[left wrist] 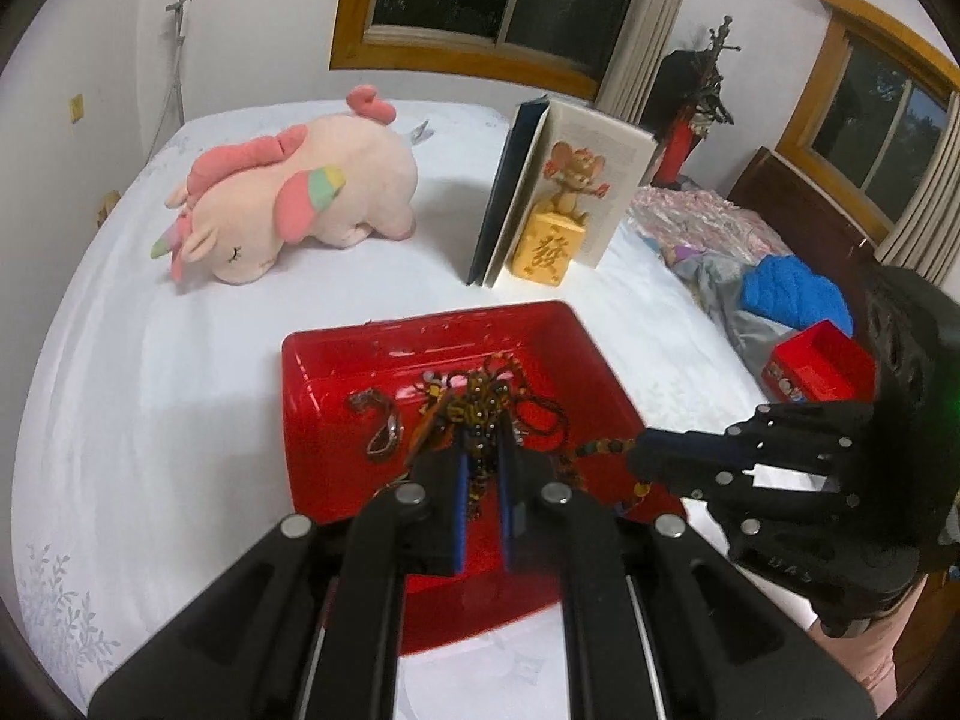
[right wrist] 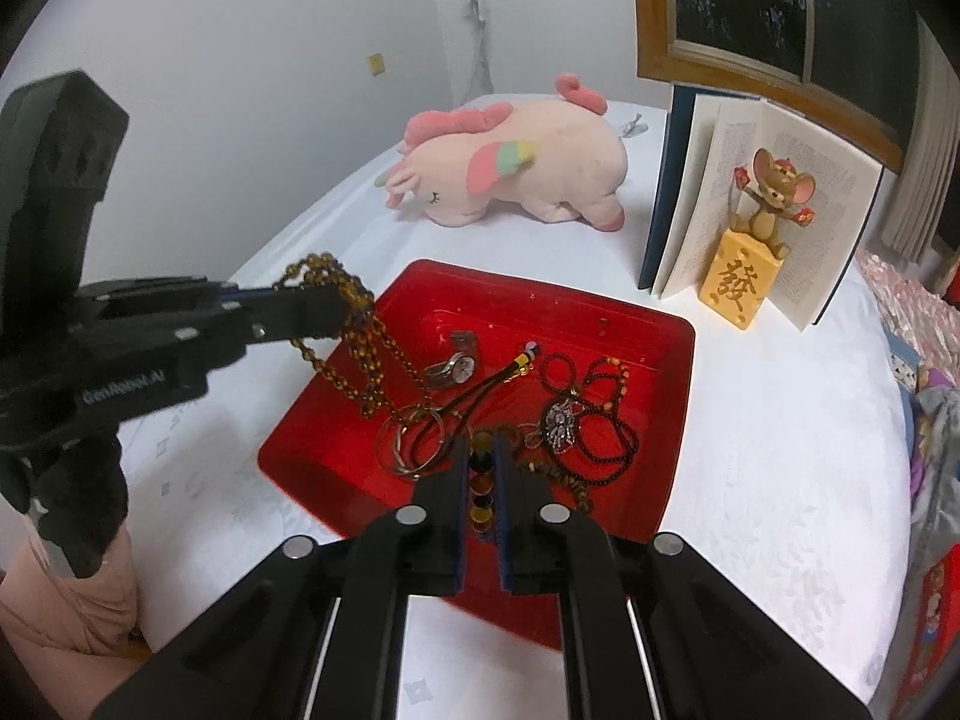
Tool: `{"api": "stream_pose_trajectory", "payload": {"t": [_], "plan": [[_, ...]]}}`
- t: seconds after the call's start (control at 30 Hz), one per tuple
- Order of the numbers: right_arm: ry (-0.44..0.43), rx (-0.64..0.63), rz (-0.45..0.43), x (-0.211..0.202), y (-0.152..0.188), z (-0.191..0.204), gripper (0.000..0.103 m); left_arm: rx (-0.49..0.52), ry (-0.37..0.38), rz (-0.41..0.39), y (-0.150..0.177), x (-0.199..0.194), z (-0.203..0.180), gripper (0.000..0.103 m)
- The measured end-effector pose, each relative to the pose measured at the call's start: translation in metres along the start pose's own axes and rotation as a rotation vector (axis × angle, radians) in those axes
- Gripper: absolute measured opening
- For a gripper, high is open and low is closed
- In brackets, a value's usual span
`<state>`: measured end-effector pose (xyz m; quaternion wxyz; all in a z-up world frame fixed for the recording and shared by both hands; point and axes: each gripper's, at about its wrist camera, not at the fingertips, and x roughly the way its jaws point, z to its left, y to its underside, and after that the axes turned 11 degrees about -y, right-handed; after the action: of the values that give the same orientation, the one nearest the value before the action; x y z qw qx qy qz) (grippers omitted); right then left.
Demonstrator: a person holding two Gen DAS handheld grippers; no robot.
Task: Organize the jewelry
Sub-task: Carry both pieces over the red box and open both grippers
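Note:
A red tray (right wrist: 660, 348) lies on the white bed with a watch (right wrist: 453, 367), metal rings (right wrist: 414, 438), a pendant necklace (right wrist: 561, 426) and dark bead strings in it. My left gripper (left wrist: 483, 450) is shut on an amber bead necklace (right wrist: 354, 330), which hangs in loops over the tray's left edge. The same gripper (right wrist: 336, 306) reaches in from the left in the right wrist view. My right gripper (right wrist: 482, 447) is shut on a strand of dark and amber beads (right wrist: 480, 483) above the tray's near side. In the left wrist view it (left wrist: 642, 459) enters from the right, with the strand (left wrist: 603, 447) trailing from it.
A pink unicorn plush (left wrist: 288, 192) lies behind the tray. An open book (left wrist: 564, 186) stands upright with a mouse figurine on a yellow block (left wrist: 549, 240) in front. At the right sit a small red box (left wrist: 819, 369), crumpled clothes (left wrist: 786, 291) and a wooden headboard.

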<state>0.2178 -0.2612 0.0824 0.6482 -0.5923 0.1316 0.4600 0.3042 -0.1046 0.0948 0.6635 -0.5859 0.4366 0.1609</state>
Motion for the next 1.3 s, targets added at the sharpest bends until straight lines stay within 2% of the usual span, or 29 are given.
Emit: {"api": "stream_pose_trajectory", "payload": {"t": [0.37, 0.63, 0.93, 1.3], "plan": [[-0.028, 0.023, 0.061, 0.036, 0.007, -0.011, 0.007, -0.006, -0.031, 0.091, 0.012, 0.044, 0.011, 0.006], [-0.029, 0.03, 0.086, 0.047, 0.012, -0.015, 0.007, 0.003, -0.057, 0.126, 0.022, 0.06, 0.014, 0.006], [-0.019, 0.048, 0.1, 0.055, 0.017, -0.022, 0.007, 0.017, -0.092, 0.131, 0.029, 0.065, 0.012, 0.006], [0.009, 0.074, 0.113, 0.066, 0.021, -0.033, 0.007, 0.021, -0.101, 0.15, 0.035, 0.074, 0.012, 0.006]]}}
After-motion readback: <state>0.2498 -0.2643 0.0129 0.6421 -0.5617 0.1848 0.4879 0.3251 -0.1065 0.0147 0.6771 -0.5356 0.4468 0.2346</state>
